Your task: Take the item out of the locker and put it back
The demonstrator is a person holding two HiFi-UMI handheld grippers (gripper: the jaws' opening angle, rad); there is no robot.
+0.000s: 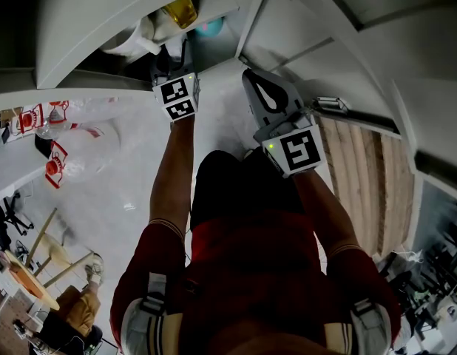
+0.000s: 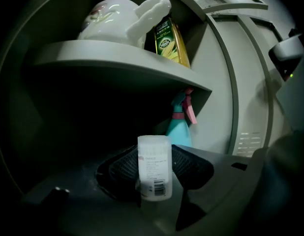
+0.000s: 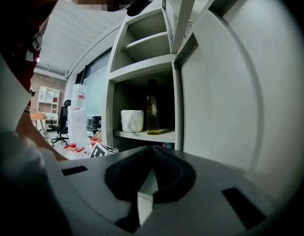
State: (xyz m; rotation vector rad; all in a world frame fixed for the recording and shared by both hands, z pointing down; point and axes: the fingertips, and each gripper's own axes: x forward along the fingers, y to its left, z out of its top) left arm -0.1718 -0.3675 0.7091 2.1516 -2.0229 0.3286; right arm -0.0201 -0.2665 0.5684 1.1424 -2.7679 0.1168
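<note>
A white translucent container with a printed label stands upright between the pads of my left gripper, which is shut on it. It sits in the dark lower compartment of the locker, under a grey shelf. In the head view the left gripper reaches into the open locker. My right gripper is shut with nothing in it and hangs outside, in front of the locker's side.
On the shelf above stand a white ceramic jug and a yellow oil bottle. A teal spray bottle with a pink trigger stands behind the container. A clear bag of red-capped bottles lies on the floor at left.
</note>
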